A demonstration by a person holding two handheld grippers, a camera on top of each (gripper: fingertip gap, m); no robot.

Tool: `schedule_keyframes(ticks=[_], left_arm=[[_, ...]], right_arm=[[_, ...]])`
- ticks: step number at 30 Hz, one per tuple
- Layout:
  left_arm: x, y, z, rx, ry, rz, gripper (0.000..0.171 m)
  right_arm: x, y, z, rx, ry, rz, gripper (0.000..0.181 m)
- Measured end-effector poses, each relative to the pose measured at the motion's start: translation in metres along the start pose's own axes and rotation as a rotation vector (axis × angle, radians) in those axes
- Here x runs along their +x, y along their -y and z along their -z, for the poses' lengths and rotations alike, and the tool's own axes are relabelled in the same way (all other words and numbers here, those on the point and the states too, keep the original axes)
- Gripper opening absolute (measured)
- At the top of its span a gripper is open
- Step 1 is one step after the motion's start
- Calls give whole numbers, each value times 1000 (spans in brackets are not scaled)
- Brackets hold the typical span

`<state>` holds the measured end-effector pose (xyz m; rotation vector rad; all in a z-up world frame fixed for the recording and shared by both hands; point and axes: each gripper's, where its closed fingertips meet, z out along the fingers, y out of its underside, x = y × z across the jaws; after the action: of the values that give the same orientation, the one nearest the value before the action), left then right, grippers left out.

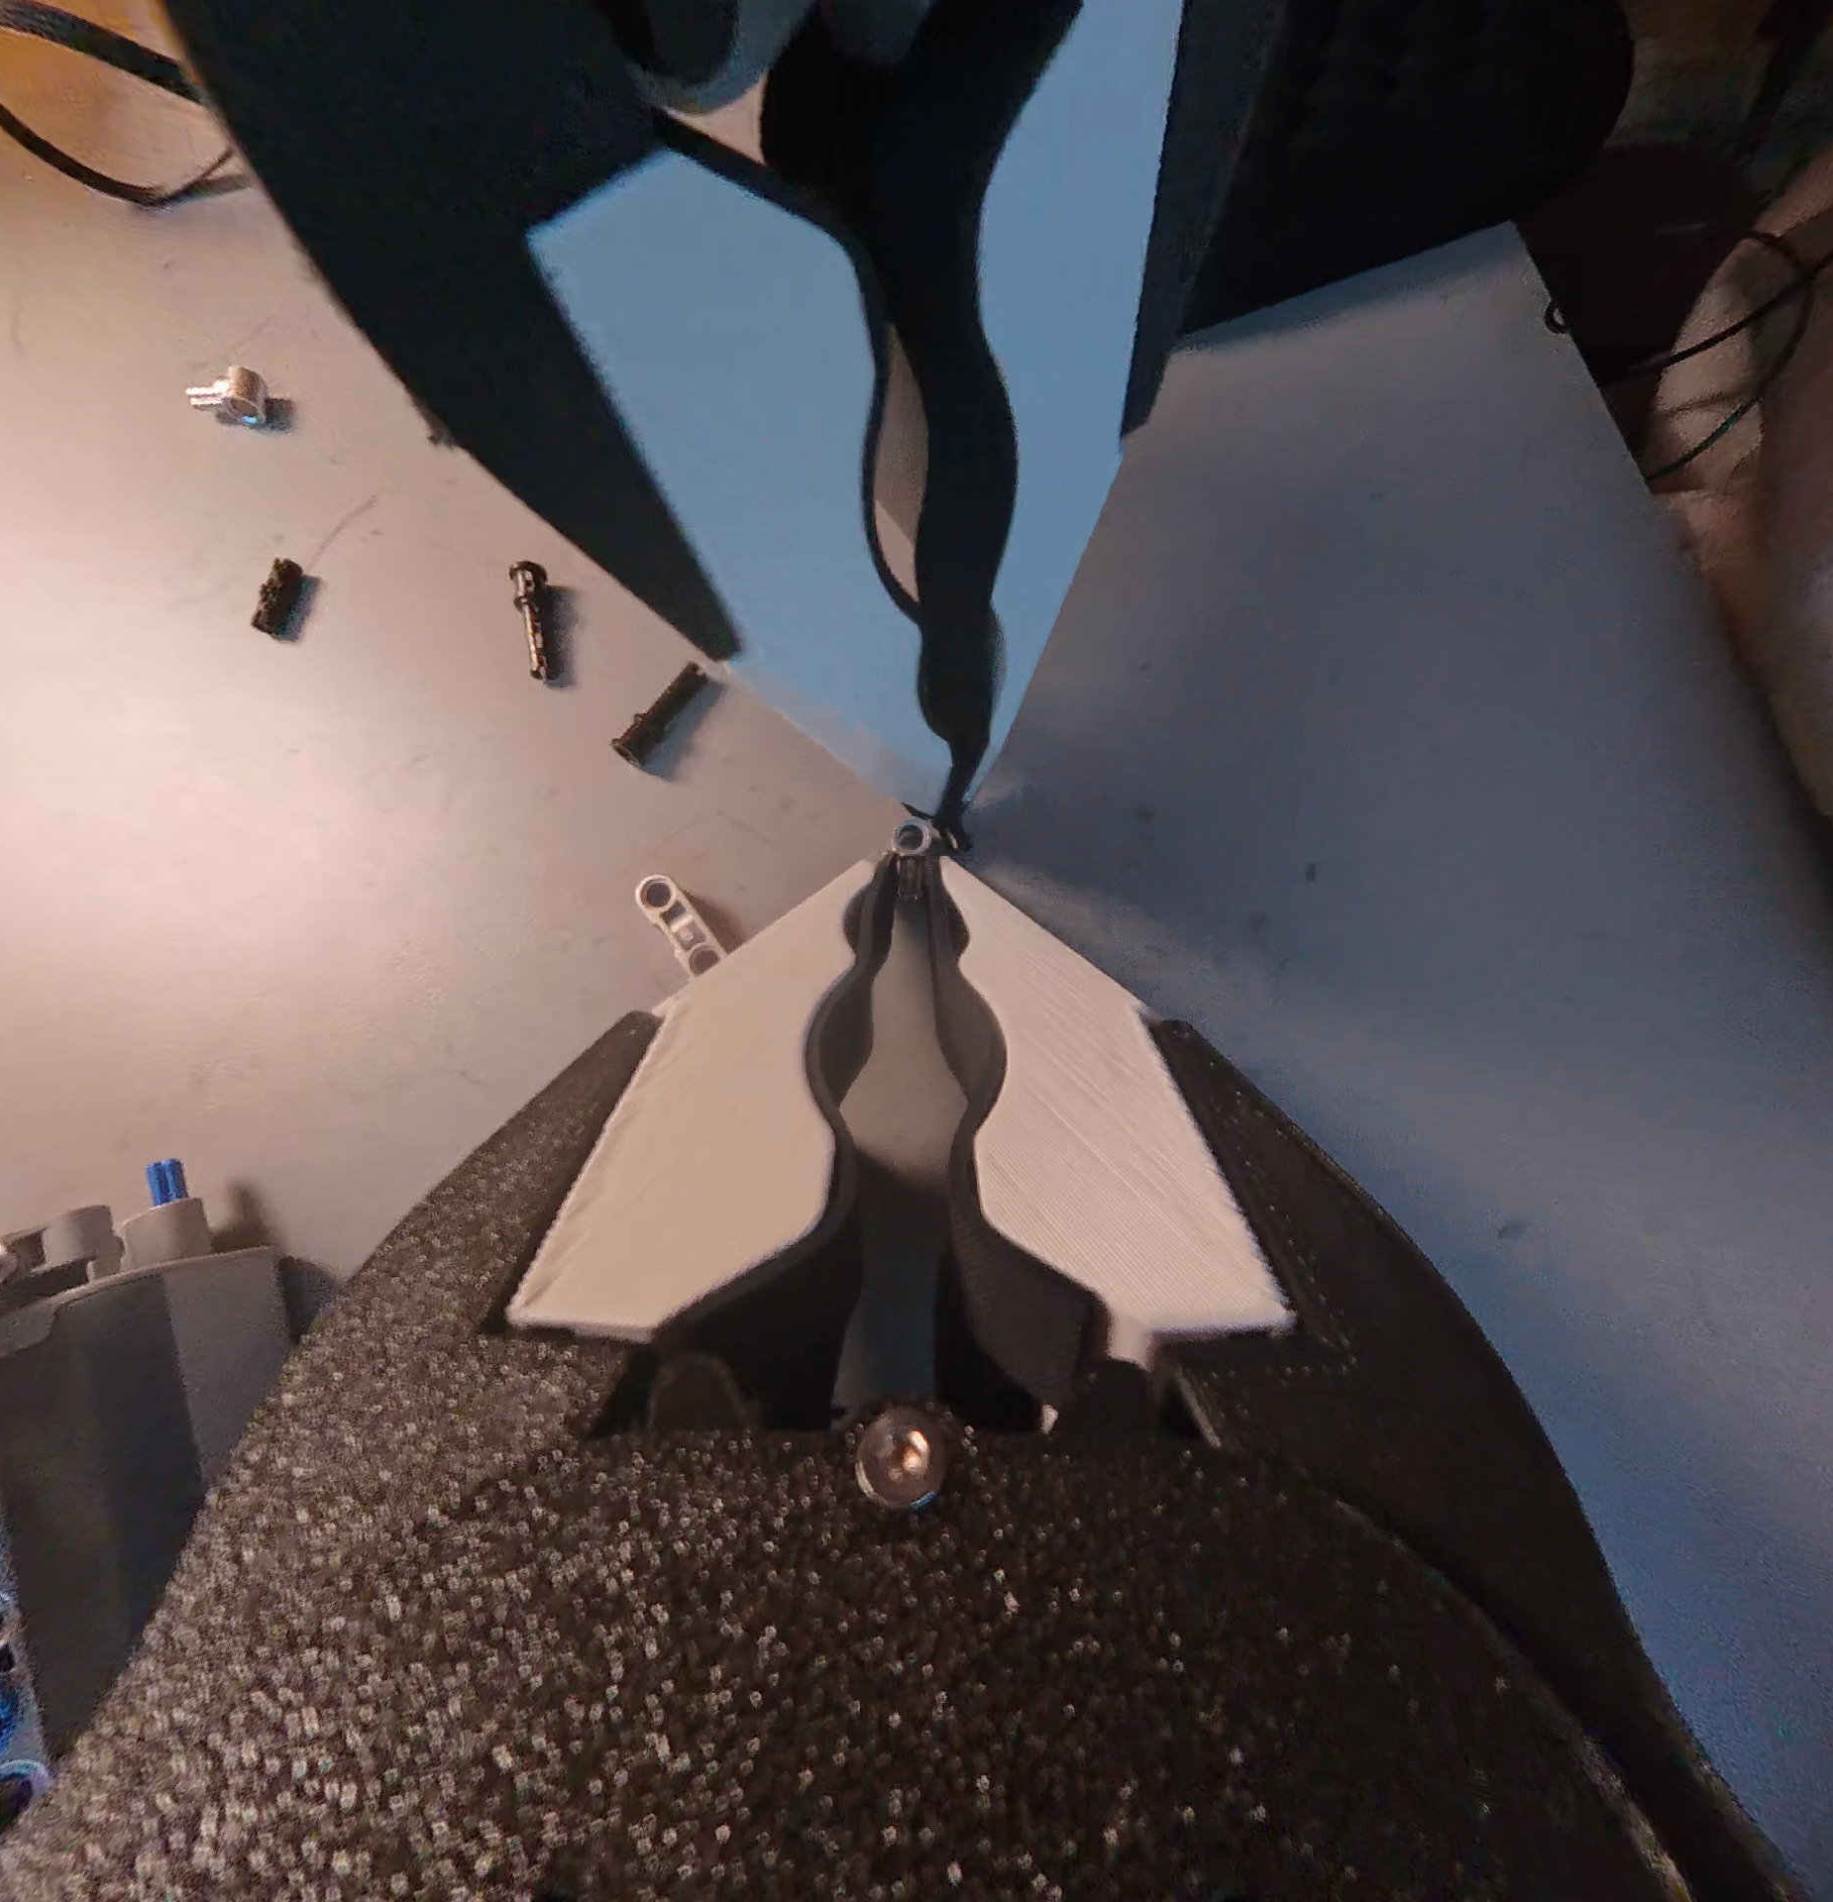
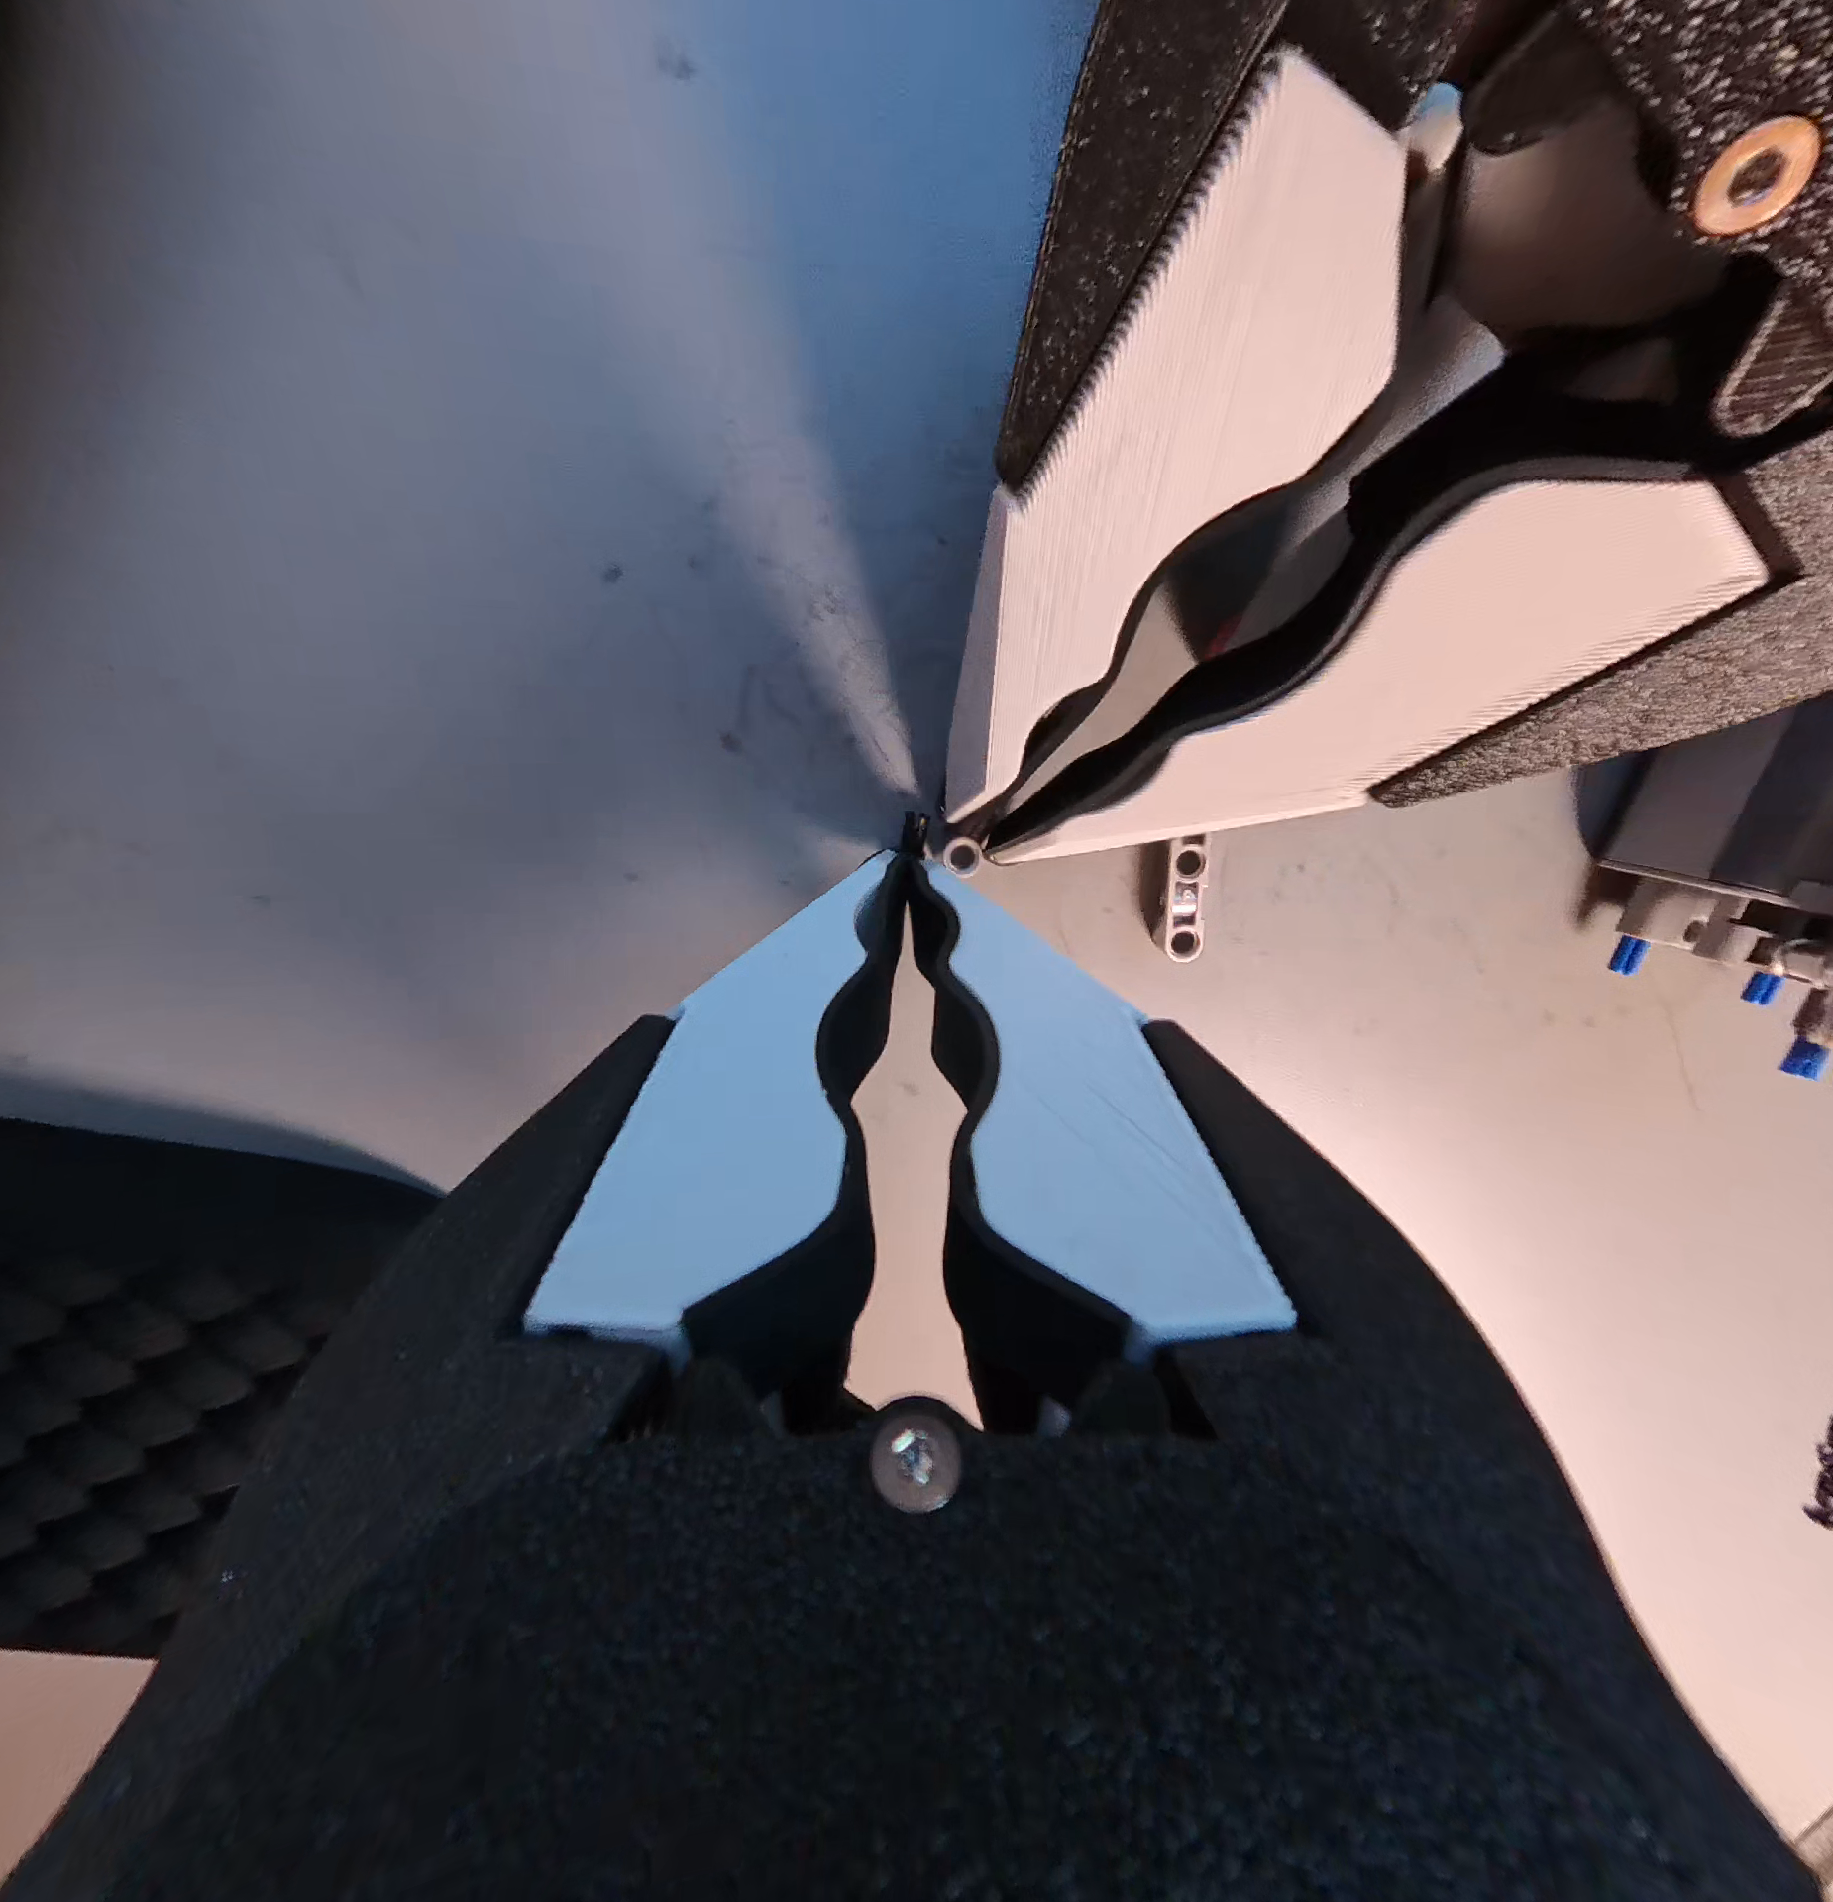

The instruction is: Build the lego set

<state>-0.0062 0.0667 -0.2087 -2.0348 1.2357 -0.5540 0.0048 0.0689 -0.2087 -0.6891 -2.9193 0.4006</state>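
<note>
The left gripper (image 1: pixel 910 859) was closed on a small grey connector (image 1: pixel 912 836), its round bore facing outward at the fingertips. The right gripper (image 2: pixel 907 854) was closed on a thin black pin (image 2: pixel 912 829) — tip to tip with the connector, just beside its bore and not visibly seated in it. On the grey table (image 1: pixel 274 926) lay a grey beam (image 1: pixel 681 921), three black pins (image 1: pixel 535 618) and another grey connector (image 1: pixel 231 393) — all loose, well apart from both grippers. A grey-and-blue assembly (image 1: pixel 120 1266) stood at the left edge.
</note>
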Motion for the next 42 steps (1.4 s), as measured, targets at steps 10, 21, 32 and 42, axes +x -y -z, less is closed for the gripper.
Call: schedule_keyframes(ticks=[10,21,32,42], left_arm=[[-1,0,3,19,34,-5,3],[4,-8,15,33,66,46,9],[1,-9,26,78,66,190,9],[7,-13,25,45,90,180,9]], right_arm=[[3,-11,8,61,-113,-73,0],[6,-8,-3,241,-87,-319,18],[6,-9,5,311,-225,-343,10],[10,1,-6,307,-195,-398,16]])
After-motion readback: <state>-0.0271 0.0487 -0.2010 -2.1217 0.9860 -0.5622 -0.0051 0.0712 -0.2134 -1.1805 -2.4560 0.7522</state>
